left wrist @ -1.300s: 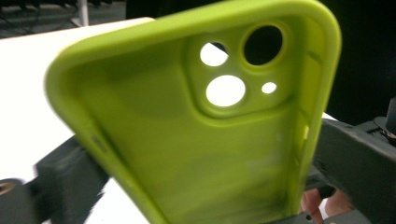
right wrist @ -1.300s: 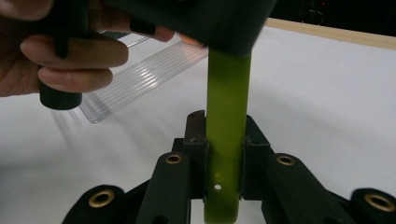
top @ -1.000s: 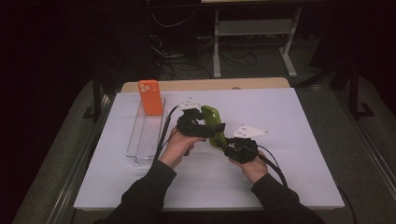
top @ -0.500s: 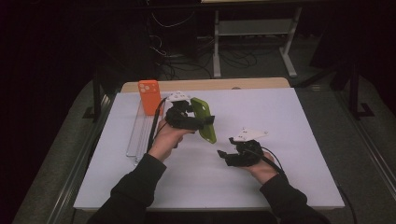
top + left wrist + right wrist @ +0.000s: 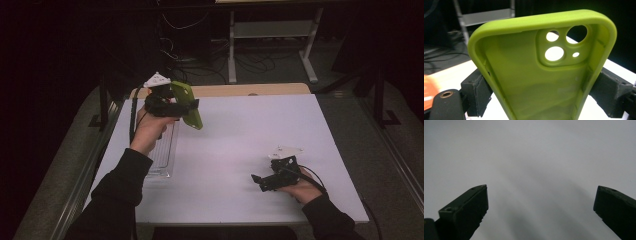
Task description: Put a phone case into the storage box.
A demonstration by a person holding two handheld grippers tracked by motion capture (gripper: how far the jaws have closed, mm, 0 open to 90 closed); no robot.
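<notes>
**Green case held up at left, right jaws apart**

At the left, a clear tray (image 5: 162, 152) lies on the tabletop (image 5: 240, 130). Above it, the left gripper (image 5: 172, 106) holds a green phone case (image 5: 189, 103) clear of the tabletop, jaws clamped on its two long edges. At the right, the right gripper (image 5: 262, 181) sits low over bare tabletop; its jaws have just been opening and stand wide apart, with nothing between them.

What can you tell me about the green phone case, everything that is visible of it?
The green phone case is lime, matte, looks like soft rubber, and is empty: its hollow inner side faces the left gripper's camera. A raised corner block has four round camera holes. The black jaws press on its two long sides. In the high view it hangs tilted above the table's far left part, over a clear tray.
</notes>
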